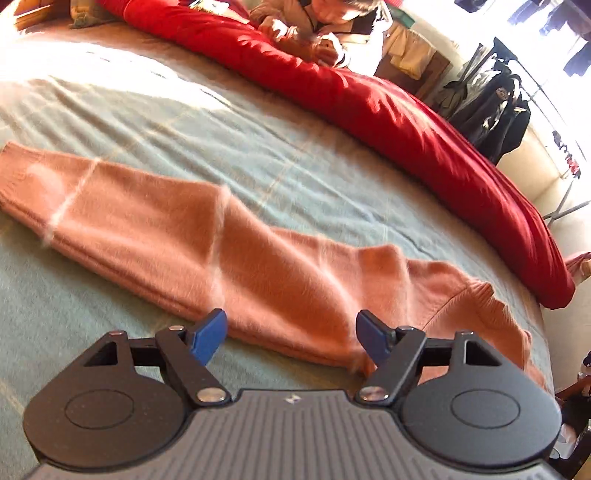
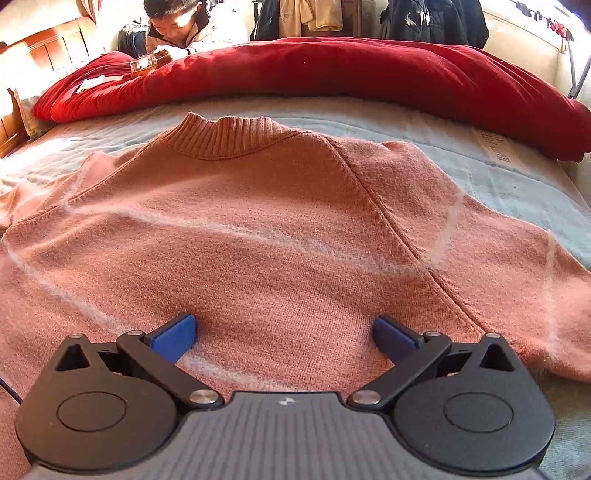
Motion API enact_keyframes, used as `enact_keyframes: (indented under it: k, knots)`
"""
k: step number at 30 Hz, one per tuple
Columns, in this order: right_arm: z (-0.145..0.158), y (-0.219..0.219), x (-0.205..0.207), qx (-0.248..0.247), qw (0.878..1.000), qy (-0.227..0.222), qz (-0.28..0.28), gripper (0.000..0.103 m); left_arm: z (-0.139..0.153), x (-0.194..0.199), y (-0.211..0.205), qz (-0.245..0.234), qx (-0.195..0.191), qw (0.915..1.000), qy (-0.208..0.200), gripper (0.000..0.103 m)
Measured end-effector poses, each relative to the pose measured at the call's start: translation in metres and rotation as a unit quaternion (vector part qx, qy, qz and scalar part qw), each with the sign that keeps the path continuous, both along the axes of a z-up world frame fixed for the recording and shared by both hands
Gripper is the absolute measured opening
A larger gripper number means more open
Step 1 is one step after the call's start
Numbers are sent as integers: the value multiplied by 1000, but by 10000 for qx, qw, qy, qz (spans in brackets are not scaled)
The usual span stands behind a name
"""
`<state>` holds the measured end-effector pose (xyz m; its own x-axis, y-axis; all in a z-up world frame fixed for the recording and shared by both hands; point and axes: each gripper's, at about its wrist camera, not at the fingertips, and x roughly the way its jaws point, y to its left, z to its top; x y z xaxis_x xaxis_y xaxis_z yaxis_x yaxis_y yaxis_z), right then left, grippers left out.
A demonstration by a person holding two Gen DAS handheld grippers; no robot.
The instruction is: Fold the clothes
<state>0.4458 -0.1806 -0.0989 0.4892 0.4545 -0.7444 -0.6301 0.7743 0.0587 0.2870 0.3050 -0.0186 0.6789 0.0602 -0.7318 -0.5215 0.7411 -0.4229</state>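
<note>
A pink fuzzy sweater (image 2: 258, 229) with thin white lines lies flat on the bed, its ribbed collar (image 2: 225, 138) toward the far side. In the left wrist view one long sleeve (image 1: 155, 218) stretches away to the left across the pale green sheet (image 1: 229, 140). My left gripper (image 1: 291, 334) hovers over the sleeve near the shoulder, jaws wide apart, nothing pinched between the blue fingertips (image 1: 208, 334). My right gripper (image 2: 284, 334) is open above the sweater's chest, its blue fingertips (image 2: 175, 336) close to the knit but gripping nothing.
A rolled red quilt (image 2: 332, 70) (image 1: 388, 110) runs along the far side of the bed. A person (image 2: 177, 29) sits behind it, bent over a small object. Clothes hang on a rack (image 1: 495, 96) at the right. A wooden headboard (image 2: 48, 44) stands at the left.
</note>
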Motion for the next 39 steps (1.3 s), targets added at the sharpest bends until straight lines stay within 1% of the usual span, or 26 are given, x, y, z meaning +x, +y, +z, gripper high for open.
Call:
enact_keyframes:
  k: [3, 6, 9, 10, 11, 12, 13, 14, 15, 18, 20, 21, 22, 25, 26, 27, 29, 30, 31, 32, 33, 34, 35, 37, 38, 39]
  knots:
    - [0, 2, -1, -32, 10000, 6, -34, 103, 2, 21, 14, -98, 140, 9996, -233, 77]
    - [0, 3, -1, -69, 9999, 19, -76, 103, -12, 37, 36, 80, 402, 9991, -66, 77]
    - [1, 4, -1, -101, 9999, 40, -78, 103, -33, 32, 55, 424, 600, 9952, 652, 75]
    - [1, 4, 0, -103, 9999, 48, -75, 103, -38, 19, 60, 525, 644, 9934, 789, 70]
    - [1, 4, 0, -103, 9999, 51, -73, 103, -39, 3, 64, 513, 700, 9936, 721, 65]
    - [1, 4, -1, -100, 9999, 46, -74, 103, -39, -10, 68, 564, 749, 9929, 729, 62]
    - [1, 4, -1, -97, 9999, 40, -75, 103, -37, -17, 69, 624, 720, 9928, 732, 56]
    - [1, 4, -1, -95, 9999, 35, -79, 103, -35, -24, 71, 683, 685, 9926, 733, 52]
    - [1, 4, -1, -94, 9999, 29, -85, 103, -33, -30, 72, 743, 649, 9924, 734, 52]
    - [1, 5, -1, -114, 9999, 32, -123, 103, -17, -21, 71, 740, 655, 9918, 813, 56]
    - [1, 6, -1, -136, 9998, 38, -152, 103, -8, -10, 68, 606, 972, 9915, 617, 71]
    - [1, 7, -1, -147, 9997, 42, -164, 103, -5, -4, 67, 513, 1173, 9905, 510, 72]
    - [1, 7, -1, -158, 9997, 48, -170, 103, -5, 2, 68, 509, 1290, 9890, 512, 73]
    - [2, 7, 0, -195, 9996, 73, -167, 103, -21, 7, 91, 859, 1177, 9864, 756, 73]
    - [2, 7, 0, -203, 9996, 82, -159, 103, -29, 0, 100, 1082, 1147, 9833, 910, 72]
    - [2, 7, 0, -207, 9996, 90, -151, 103, -37, -8, 110, 1311, 1119, 9793, 1066, 70]
    - [2, 7, 1, -214, 9996, 104, -140, 103, -40, -32, 122, 1525, 1171, 9769, 934, 54]
    - [2, 7, 1, -216, 9996, 110, -137, 103, -40, -40, 127, 1633, 1197, 9740, 1014, 50]
    - [2, 7, 1, -215, 9996, 111, -137, 103, -38, -45, 131, 1682, 1153, 9736, 1031, 41]
    - [2, 7, 0, -214, 9996, 106, -136, 103, -34, -48, 134, 1737, 1107, 9731, 1036, 41]
    - [2, 7, 1, -212, 9996, 106, -137, 103, -28, -46, 134, 1728, 1108, 9728, 1074, 41]
    - [2, 7, 1, -211, 9996, 110, -140, 103, -24, -43, 134, 1664, 1150, 9732, 1097, 50]
    - [2, 8, 1, -216, 9996, 110, -143, 103, -18, -38, 133, 1590, 1315, 9730, 1038, 63]
    - [2, 8, 2, -231, 9996, 114, -152, 103, -11, -27, 132, 1420, 1598, 9728, 889, 75]
    - [2, 9, 2, -240, 9995, 116, -156, 103, -13, -20, 135, 1301, 1630, 9740, 888, 75]
    - [2, 9, 2, -252, 9995, 119, -158, 103, -17, -15, 139, 1262, 1670, 9728, 996, 75]
